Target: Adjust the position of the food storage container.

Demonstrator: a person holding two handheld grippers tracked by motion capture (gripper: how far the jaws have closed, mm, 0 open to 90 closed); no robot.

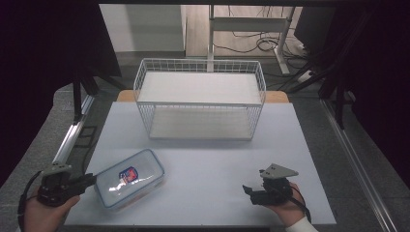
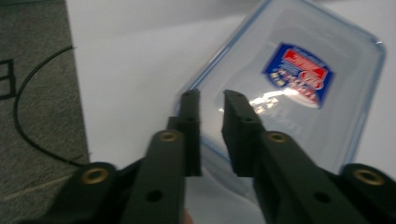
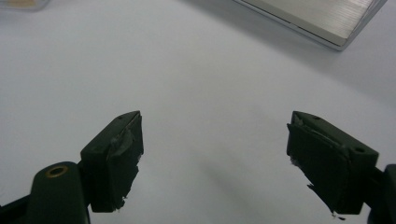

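Where desk (image 1: 203,159) nears its left front corner, clear lidded container (image 1: 129,178): light, stiff, slick plastic. Left hand-held gripper (image 2: 211,100) clamped on its rim edge. Right hand-held gripper (image 3: 215,154) released, over bare desk.

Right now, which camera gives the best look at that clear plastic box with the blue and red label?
The left gripper view: the box is close up, its label and blue rim plain, with the left gripper closed on its rim. The high view shows it whole but small. In the right gripper view I cannot make it out.
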